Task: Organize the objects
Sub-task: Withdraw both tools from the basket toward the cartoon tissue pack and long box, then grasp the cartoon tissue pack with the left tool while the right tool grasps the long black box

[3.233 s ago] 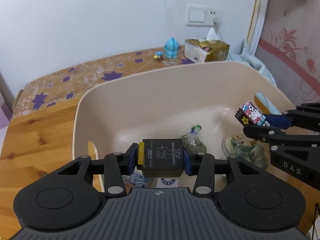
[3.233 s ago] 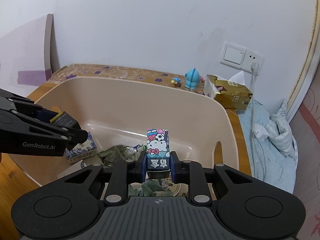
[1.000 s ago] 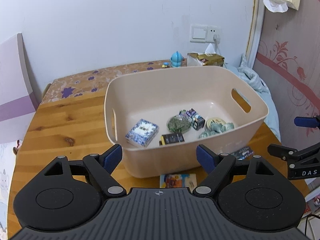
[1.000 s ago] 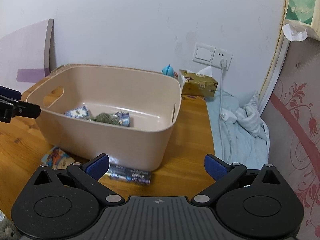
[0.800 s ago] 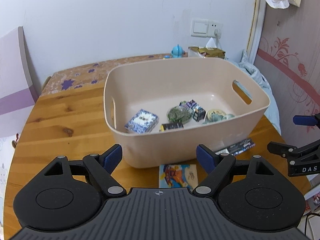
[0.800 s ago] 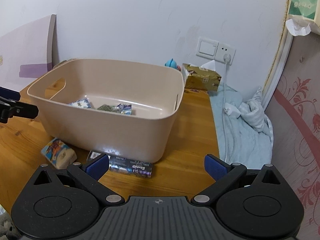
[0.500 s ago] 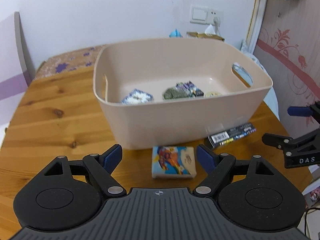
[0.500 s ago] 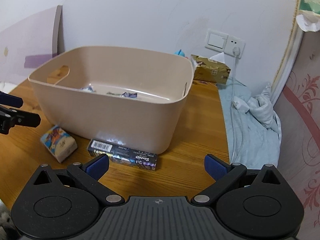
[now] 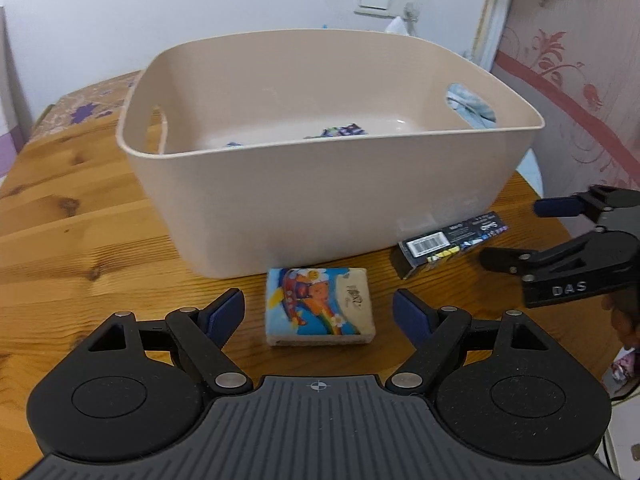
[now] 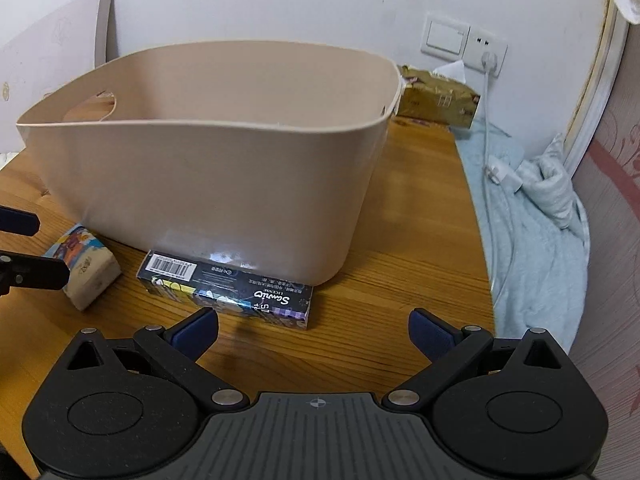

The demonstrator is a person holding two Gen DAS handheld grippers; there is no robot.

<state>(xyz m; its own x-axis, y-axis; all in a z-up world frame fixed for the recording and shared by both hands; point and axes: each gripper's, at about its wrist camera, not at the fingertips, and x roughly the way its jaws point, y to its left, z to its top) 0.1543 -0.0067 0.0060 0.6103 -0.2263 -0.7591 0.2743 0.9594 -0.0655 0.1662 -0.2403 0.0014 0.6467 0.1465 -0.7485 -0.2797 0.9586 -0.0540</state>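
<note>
Left wrist view: the left gripper [image 9: 319,312] stood wide open and empty just above the counter [image 9: 80,232], its jaws flanking the tissue pack [image 9: 320,306], which lay flat between them just in front of the bin [image 9: 320,200]; the pack looked soft and light, likely best pinched across its two short sides. Right wrist view: the right gripper [image 10: 314,326] was likewise open and empty, with the box [image 10: 226,290] lying flat against the bin's base, just ahead and left of centre; it appeared stiff, light and glossy, so a grip across its narrow width seemed safest.
</note>
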